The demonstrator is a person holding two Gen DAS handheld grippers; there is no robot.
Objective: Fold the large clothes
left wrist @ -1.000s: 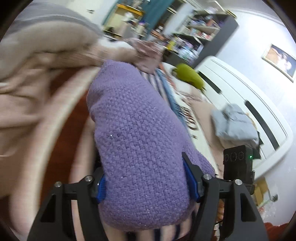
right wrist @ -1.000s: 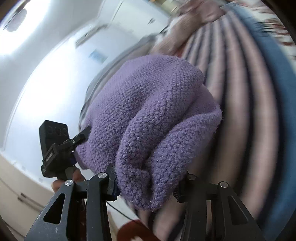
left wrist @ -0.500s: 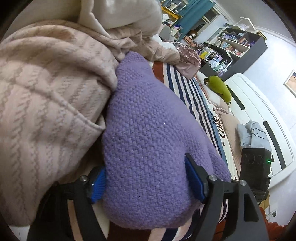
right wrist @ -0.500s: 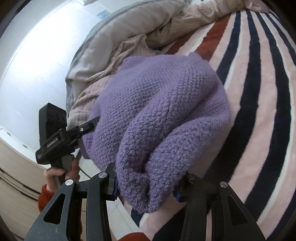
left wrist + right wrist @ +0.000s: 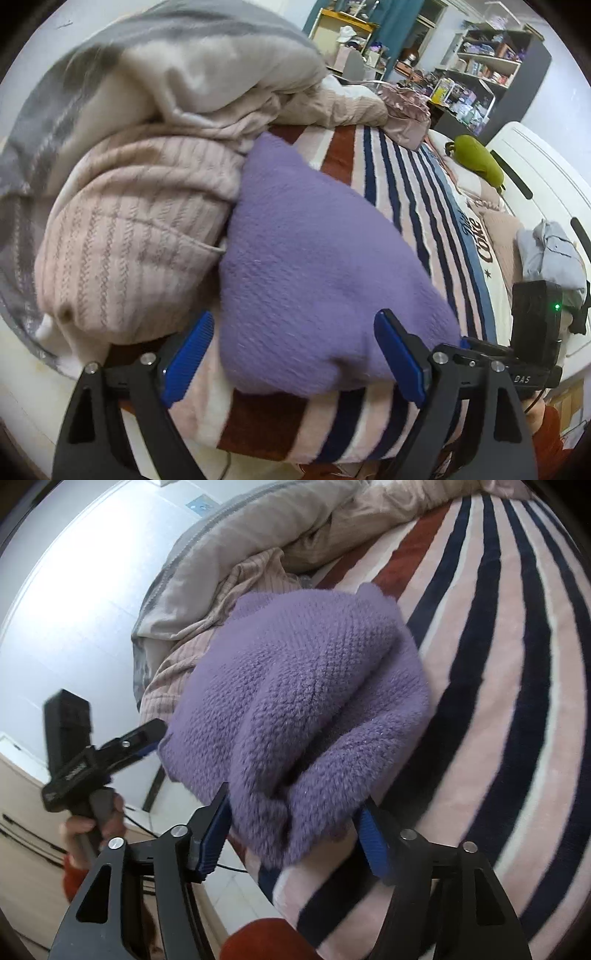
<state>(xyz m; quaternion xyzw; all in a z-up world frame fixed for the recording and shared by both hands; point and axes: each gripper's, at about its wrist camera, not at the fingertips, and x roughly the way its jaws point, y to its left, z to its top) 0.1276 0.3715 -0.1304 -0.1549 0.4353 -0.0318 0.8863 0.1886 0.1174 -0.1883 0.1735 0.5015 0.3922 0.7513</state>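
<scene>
A folded purple knit sweater [image 5: 310, 266] lies on the striped blanket [image 5: 410, 177] near the bed's edge. My left gripper [image 5: 291, 354] is open, its blue pads apart on either side of the sweater's near edge, with a gap on the left pad's side. In the right wrist view the sweater [image 5: 295, 694] is bunched, and my right gripper [image 5: 295, 834] has its blue pads against a thick fold of it. The left gripper [image 5: 122, 753] shows there at the sweater's far left edge.
A pink ribbed garment [image 5: 129, 236] and a grey duvet [image 5: 177, 70] are heaped left of the sweater. A green plush [image 5: 480, 162], a grey folded garment [image 5: 550, 254] and a white headboard [image 5: 535, 166] lie further along the bed. Shelves [image 5: 487, 62] stand behind.
The sweater has come down onto the striped blanket beside the pink garment. My left gripper has opened and let go of it. The right gripper's pads stand wider around the fold.
</scene>
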